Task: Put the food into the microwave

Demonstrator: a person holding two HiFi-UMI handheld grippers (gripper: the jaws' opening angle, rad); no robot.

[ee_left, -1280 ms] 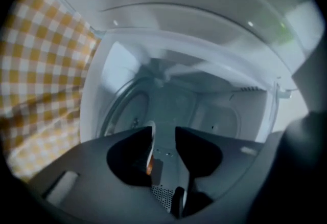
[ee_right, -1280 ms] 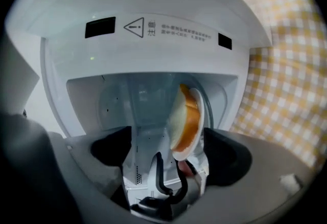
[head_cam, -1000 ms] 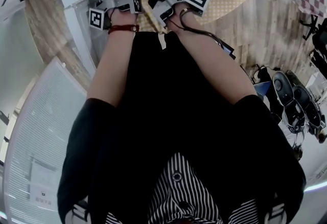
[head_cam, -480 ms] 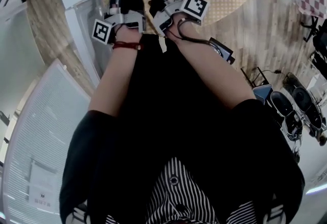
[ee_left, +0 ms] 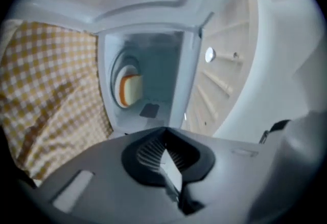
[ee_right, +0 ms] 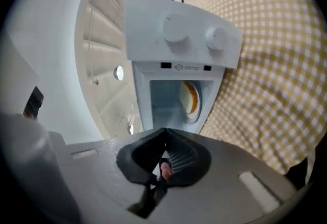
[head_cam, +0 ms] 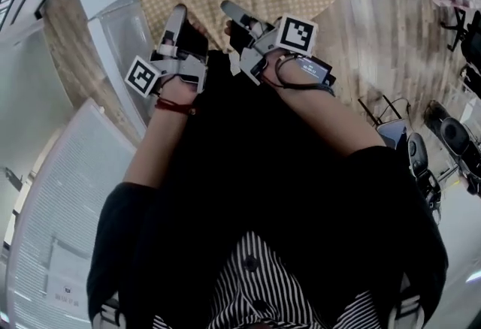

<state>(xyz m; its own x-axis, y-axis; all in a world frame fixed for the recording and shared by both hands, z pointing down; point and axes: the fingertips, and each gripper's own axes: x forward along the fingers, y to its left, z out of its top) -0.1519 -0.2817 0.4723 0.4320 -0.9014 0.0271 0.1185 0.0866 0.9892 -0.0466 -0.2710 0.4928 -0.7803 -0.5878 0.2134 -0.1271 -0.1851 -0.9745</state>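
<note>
Inside the open microwave point(ee_right: 176, 39), toward the back of its chamber, the food point(ee_right: 189, 97) is seen. The left gripper point(ee_left: 164, 131) and right gripper point(ee_right: 164, 132) are held in front, well apart from it, jaws just closed together, nothing gripped.

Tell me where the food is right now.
The food is inside the open microwave, near the middle of both gripper views; in the left gripper view the checked cloth lies to its left.

Food point(ee_left: 131, 90) inside microwave point(ee_right: 179, 34) on cloth point(ee_right: 276, 64)
</note>
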